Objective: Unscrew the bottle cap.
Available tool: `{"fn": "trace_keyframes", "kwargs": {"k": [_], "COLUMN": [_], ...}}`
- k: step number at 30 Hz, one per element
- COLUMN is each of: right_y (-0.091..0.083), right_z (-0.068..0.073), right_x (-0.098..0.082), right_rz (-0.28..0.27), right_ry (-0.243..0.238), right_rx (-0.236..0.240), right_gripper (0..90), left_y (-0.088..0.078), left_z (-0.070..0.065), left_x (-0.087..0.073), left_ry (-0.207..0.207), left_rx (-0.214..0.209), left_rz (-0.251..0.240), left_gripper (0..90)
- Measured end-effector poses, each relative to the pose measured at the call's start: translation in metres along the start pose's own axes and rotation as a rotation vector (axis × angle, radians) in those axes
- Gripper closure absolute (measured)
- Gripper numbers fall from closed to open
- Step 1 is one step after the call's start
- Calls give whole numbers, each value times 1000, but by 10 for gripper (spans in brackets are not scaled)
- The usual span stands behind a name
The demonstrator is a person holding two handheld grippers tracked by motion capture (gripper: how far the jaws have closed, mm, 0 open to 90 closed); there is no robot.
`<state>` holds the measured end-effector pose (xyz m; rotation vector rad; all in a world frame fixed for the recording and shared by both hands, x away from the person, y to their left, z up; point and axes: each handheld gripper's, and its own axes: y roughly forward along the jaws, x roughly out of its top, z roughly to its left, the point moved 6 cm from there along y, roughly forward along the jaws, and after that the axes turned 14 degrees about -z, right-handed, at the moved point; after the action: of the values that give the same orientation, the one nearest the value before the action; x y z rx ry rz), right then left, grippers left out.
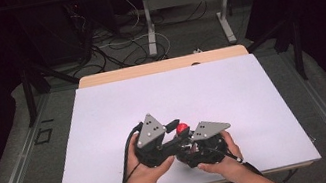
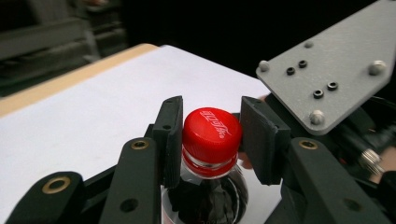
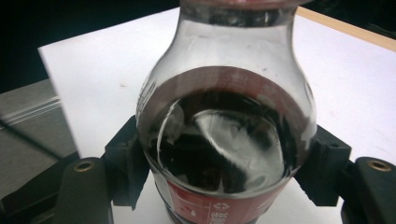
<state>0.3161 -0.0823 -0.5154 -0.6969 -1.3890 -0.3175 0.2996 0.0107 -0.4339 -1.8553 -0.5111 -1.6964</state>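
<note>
A cola bottle (image 3: 224,140) is sitting low in the centre of the high view, on the white table (image 1: 231,89). Its red cap (image 2: 211,134) is being pinched between the closed jaws of the left gripper (image 2: 212,140). The right gripper (image 3: 224,172) is clamping the bottle's dark body from both sides.

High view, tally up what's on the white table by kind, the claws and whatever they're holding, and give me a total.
Claws: 2, the left claw and the right claw
Cola bottles: 1, the bottle, held by both
Red caps: 1, the cap on that bottle
Total: 4
</note>
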Motion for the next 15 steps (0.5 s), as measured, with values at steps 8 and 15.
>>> {"fn": "trace_keyframes", "kwargs": {"k": [8, 15], "right_y": [-4, -5], "right_z": [-3, 5], "right_x": [1, 5], "right_rz": [-8, -18], "right_ry": [8, -20], "right_rx": [26, 106], "right_gripper": [293, 293], "left_y": [-1, -9], "left_z": [3, 15], "left_x": [2, 7], "left_ry": [-11, -20], "left_rx": [-90, -352], "left_rz": [12, 49], "left_gripper": [459, 403]}}
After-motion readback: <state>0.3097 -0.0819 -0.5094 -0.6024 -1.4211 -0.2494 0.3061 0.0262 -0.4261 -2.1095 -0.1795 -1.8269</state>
